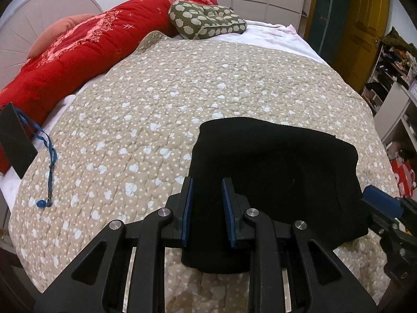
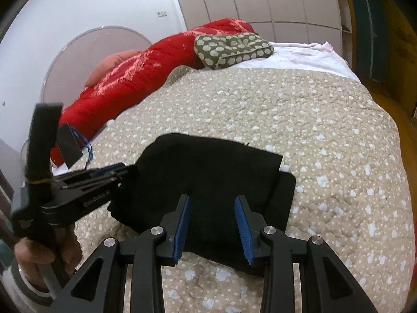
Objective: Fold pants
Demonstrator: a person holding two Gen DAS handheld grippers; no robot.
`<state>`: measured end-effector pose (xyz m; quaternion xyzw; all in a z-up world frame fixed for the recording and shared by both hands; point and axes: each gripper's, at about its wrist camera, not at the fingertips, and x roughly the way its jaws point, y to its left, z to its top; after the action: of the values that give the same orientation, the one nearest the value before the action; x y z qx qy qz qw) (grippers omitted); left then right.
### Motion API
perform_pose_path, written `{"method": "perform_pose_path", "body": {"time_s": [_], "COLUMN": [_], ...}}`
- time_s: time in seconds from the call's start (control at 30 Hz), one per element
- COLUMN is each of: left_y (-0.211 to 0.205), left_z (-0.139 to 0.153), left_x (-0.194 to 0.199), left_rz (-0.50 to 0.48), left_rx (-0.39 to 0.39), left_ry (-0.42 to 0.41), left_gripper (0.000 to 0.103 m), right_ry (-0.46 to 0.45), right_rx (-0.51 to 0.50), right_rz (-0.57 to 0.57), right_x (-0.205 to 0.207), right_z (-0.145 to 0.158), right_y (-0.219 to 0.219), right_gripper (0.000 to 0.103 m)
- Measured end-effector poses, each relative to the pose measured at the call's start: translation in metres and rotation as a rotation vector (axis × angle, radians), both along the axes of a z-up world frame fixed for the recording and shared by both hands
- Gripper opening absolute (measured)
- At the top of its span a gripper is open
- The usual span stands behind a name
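Black pants (image 1: 273,172) lie folded into a compact bundle near the front edge of the beige quilt (image 1: 156,109).

We hold the left gripper (image 1: 207,182) and the right gripper (image 2: 212,200) just over the bundle's near edge, both with fingers parted and nothing between them; a red comforter (image 1: 78,52) and a green cushion (image 1: 206,20) sit far behind.

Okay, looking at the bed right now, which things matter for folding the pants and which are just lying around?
Part of the job:
black folded pants
left gripper, open
right gripper, open
beige quilted bedspread, the work surface

Just lying about:
red floral quilt
olive patterned cushion
black card with blue lanyard
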<state>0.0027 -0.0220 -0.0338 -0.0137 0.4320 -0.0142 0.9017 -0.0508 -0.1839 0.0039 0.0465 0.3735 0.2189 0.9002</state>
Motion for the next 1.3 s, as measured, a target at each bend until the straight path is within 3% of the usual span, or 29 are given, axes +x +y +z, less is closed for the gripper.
{"method": "perform_pose_path", "body": {"time_s": [0.07,0.1,1.3], "left_y": [0.001,0.001,-0.008], "left_z": [0.001,0.003,0.008], "left_x": [-0.002,-0.004,-0.016], "left_rz": [-0.001,-0.001,-0.010], "left_rx": [-0.020,-0.027,0.029], "left_ry": [-0.008,-0.016,-0.034], "left_gripper": [0.049,0.051,0.051], "right_ry": [0.004,0.003,-0.006], "right_rx": [0.004,0.004,0.005], "right_rz": [-0.002,-0.006,-0.019], "right_x": [-0.001,-0.001,0.005], "right_z": [-0.002,-0.002,0.000], "right_y": [-0.001,-0.001,0.001], "right_gripper": [0.034,0.034,0.040]}}
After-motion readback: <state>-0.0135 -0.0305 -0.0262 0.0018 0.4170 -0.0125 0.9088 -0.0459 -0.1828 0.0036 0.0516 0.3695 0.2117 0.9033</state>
